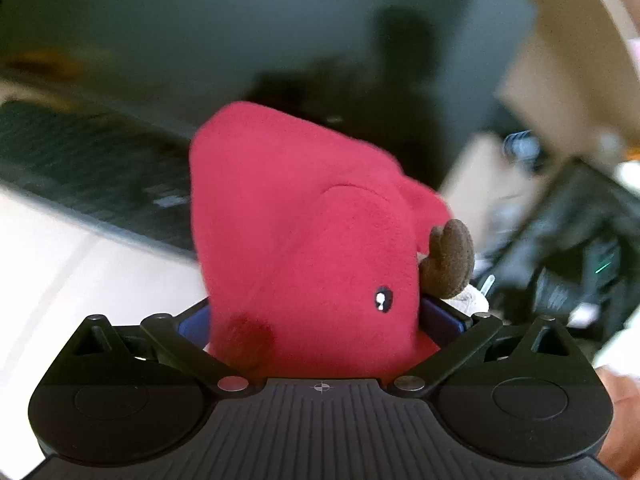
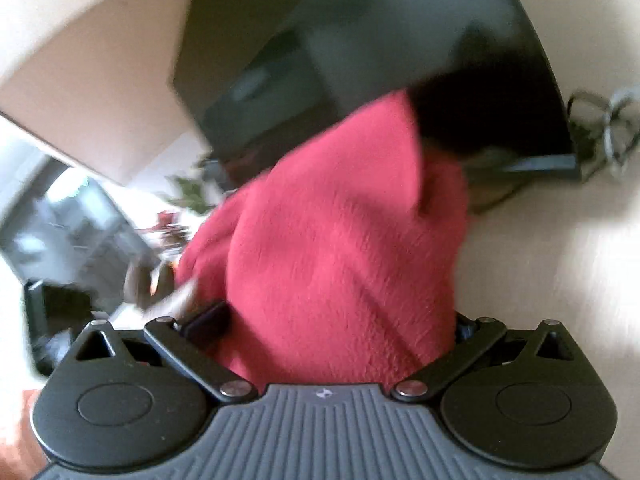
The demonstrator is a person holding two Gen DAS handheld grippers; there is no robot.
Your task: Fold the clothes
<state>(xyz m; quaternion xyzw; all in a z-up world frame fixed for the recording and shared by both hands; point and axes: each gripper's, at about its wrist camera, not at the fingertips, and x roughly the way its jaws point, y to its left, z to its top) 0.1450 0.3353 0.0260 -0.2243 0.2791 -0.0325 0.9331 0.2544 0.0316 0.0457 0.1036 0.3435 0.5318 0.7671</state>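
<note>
Both grippers pinched red fleece [image 1: 304,220]: left gripper [image 1: 316,320] near antler end, right gripper [image 2: 340,320] at plain edge. Garment bunched between jaws, not flat on table [image 2: 540,260]. No neat fold visible; stage unclear.

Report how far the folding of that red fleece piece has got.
Done: both grippers have picked up the red fleece garment, which carries a brown antler and a stitched eye. In hand: the left gripper and the right gripper each clamp a bunch of it, lifted off the pale table; blur suggests motion. Left: no neat fold shows yet, so laying it flat and folding apparently remain.
</note>
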